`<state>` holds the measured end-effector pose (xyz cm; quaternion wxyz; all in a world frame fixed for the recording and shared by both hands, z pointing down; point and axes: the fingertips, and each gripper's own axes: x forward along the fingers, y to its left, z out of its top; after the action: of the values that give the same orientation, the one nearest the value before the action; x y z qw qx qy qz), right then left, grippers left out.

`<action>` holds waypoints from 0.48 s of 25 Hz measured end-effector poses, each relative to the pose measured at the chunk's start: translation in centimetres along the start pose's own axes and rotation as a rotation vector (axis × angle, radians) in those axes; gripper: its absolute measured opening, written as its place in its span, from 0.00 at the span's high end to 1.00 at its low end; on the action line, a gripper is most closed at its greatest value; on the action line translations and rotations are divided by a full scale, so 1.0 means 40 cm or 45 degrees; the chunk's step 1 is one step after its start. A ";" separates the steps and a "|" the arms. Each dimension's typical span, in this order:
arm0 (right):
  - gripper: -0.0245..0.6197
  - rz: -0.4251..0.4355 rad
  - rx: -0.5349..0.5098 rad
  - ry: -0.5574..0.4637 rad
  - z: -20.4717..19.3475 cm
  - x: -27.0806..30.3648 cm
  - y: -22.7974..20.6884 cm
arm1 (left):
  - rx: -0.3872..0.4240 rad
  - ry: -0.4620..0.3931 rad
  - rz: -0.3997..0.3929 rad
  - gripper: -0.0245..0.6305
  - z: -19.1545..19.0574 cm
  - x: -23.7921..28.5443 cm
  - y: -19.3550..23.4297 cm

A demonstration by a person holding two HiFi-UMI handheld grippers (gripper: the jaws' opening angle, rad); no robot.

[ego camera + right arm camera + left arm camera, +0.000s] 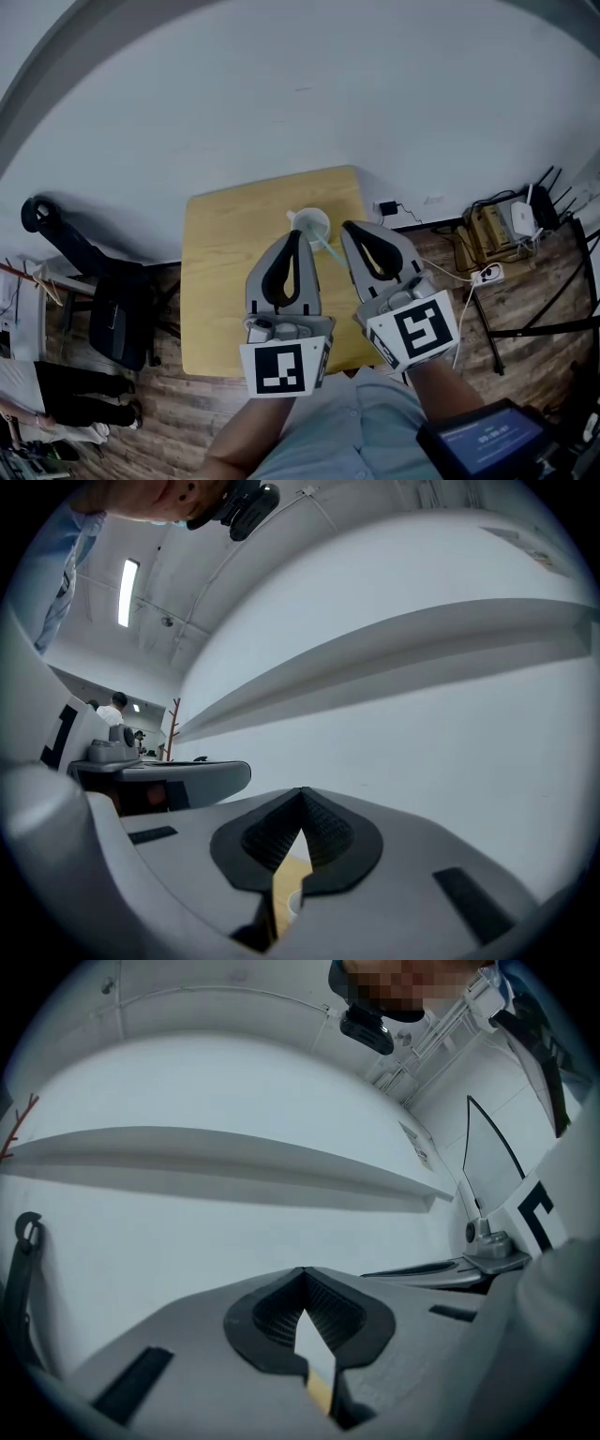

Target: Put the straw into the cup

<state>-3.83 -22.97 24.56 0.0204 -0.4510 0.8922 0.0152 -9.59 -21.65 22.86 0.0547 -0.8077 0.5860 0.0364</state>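
fingers of left gripper [298, 233] and right gripper [346, 226] sit pressed together, empty, near the cup [309, 222], so a stray swing could topple it and its straw [324, 247].

A pale, round cup [310, 225] stands upright near the far edge of the yellow bench [225, 281]. A thin, pale green straw [325, 247] slants out from the cup's mouth, leaning towards the bench's near right side.
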 end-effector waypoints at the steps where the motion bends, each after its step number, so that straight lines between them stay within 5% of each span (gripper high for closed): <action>1: 0.96 0.000 0.001 -0.003 0.002 0.000 0.000 | 0.006 -0.001 -0.001 0.97 0.000 -0.001 0.001; 12: 0.96 0.022 -0.006 -0.025 0.013 0.005 0.010 | 0.005 -0.021 0.011 0.97 0.009 -0.007 0.001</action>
<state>-4.28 -22.87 24.03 0.0282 -0.4432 0.8957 0.0218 -9.71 -21.33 22.53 0.0610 -0.8048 0.5890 0.0421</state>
